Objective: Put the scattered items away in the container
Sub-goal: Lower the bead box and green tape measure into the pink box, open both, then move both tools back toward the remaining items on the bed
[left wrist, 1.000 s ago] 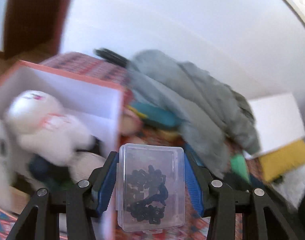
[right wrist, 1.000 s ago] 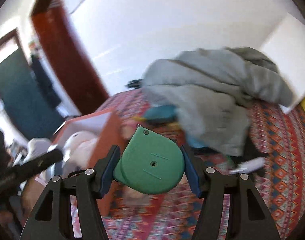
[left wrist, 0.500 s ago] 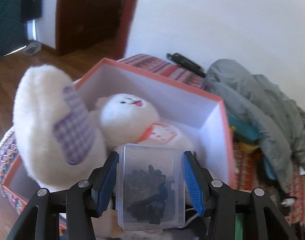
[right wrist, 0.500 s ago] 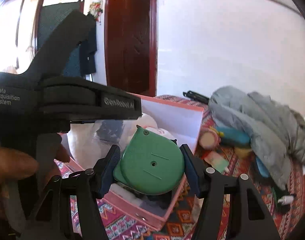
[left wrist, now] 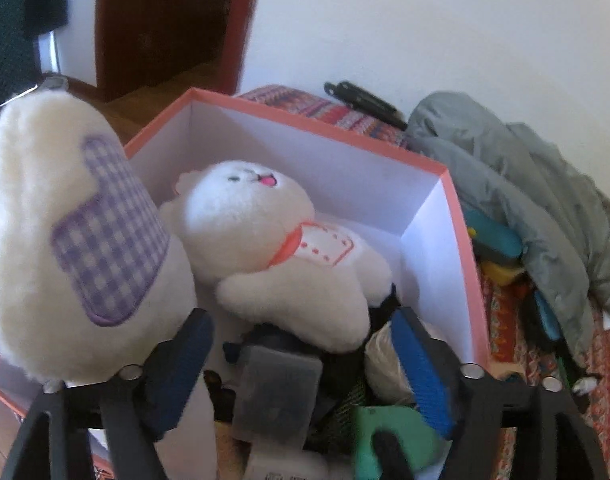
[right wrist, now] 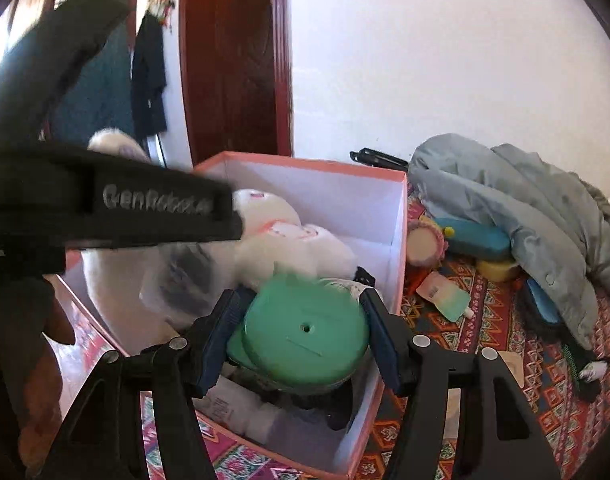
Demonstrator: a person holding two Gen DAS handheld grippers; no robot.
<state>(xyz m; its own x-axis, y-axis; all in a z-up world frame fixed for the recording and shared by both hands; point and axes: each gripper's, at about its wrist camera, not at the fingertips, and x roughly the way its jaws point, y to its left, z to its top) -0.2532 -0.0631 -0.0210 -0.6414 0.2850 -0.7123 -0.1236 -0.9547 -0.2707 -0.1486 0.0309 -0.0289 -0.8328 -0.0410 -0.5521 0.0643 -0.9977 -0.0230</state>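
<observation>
A pink box (left wrist: 305, 120) with white walls holds a white plush bear (left wrist: 265, 220) and a big cream plush with a purple check patch (left wrist: 65, 220). My left gripper (left wrist: 299, 320) hangs over the box with its jaws opening wide. The clear case of black bits (left wrist: 277, 392) is blurred and loose between them, touching neither pad. My right gripper (right wrist: 301, 296) is over the near corner of the box (right wrist: 305, 160), jaws opening. The round green item (right wrist: 305, 332) sits blurred between its pads with a thin gap. It also shows in the left wrist view as the green item (left wrist: 401, 432).
The left gripper's black body (right wrist: 105, 200) and a hand (right wrist: 5, 360) fill the left side. On the patterned red cloth (right wrist: 545, 400) right of the box lie a grey jacket (right wrist: 505, 208), a teal case (right wrist: 473, 236), a small pouch (right wrist: 445, 292) and a round pink-rimmed thing (right wrist: 423, 244).
The left jaws have spread and let go of the clear case, which drops toward the box. The right gripper has come over the box, and its jaws have loosened around the green item.
</observation>
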